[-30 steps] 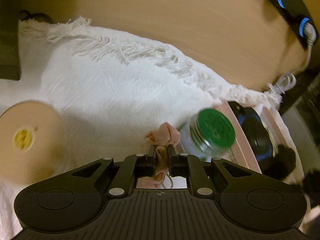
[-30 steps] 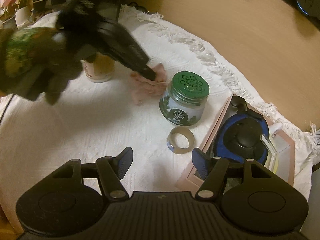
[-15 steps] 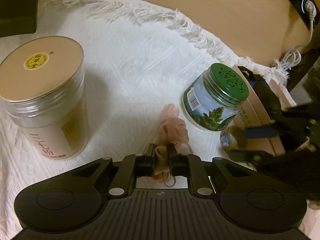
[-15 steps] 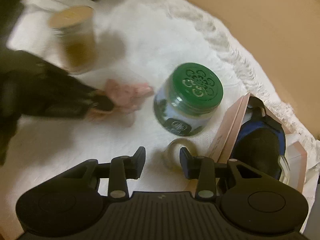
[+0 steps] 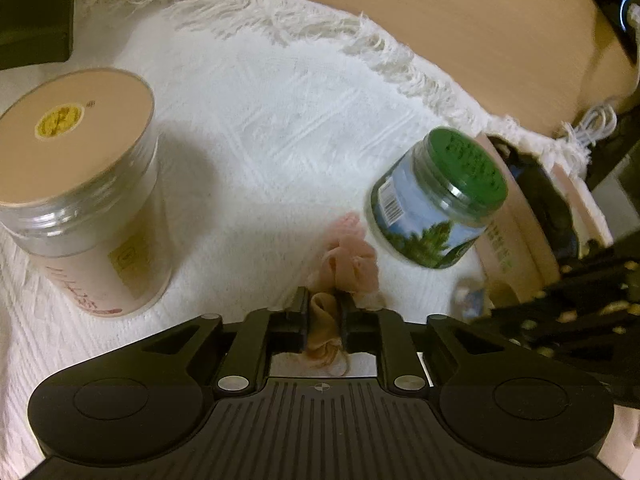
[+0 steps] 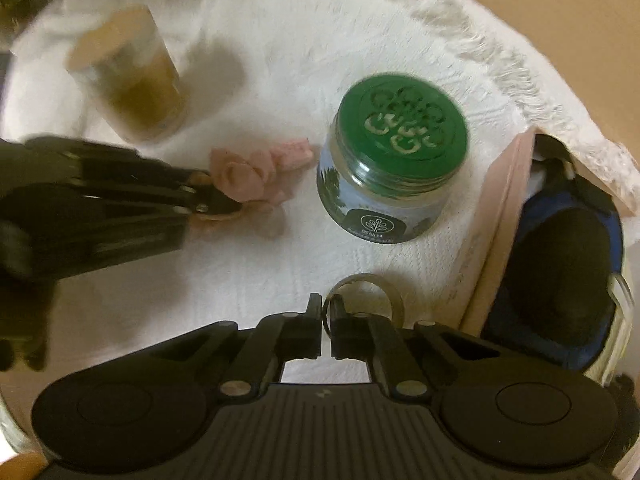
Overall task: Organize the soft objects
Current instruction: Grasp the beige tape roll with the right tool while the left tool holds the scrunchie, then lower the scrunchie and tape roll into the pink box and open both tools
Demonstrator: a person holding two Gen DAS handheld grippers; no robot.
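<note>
A pink fabric scrunchie [image 5: 350, 262] lies on the white fringed cloth [image 5: 260, 128], and my left gripper [image 5: 323, 306] is shut on its near end. From the right wrist view the same scrunchie [image 6: 256, 172] shows with the left gripper [image 6: 224, 204] clamped on it at the left. My right gripper [image 6: 327, 312] is shut on the near rim of a beige tape ring [image 6: 366, 288] that rests on the cloth in front of the green-lidded jar [image 6: 396, 160]. The tape ring [image 5: 472, 300] is blurred in the left wrist view, half hidden by the right gripper.
A tall clear canister with a tan lid [image 5: 76, 196] stands left. The green-lidded jar [image 5: 440, 196] stands just right of the scrunchie. A pink open box [image 6: 500, 236] at the right holds a blue and black item [image 6: 560, 268]. A bare wooden table [image 5: 460, 12] lies beyond the fringe.
My right gripper came down over the tape ring and its jaws closed from wide apart onto the ring's rim. My left gripper kept its hold on the scrunchie and sank a little toward the cloth.
</note>
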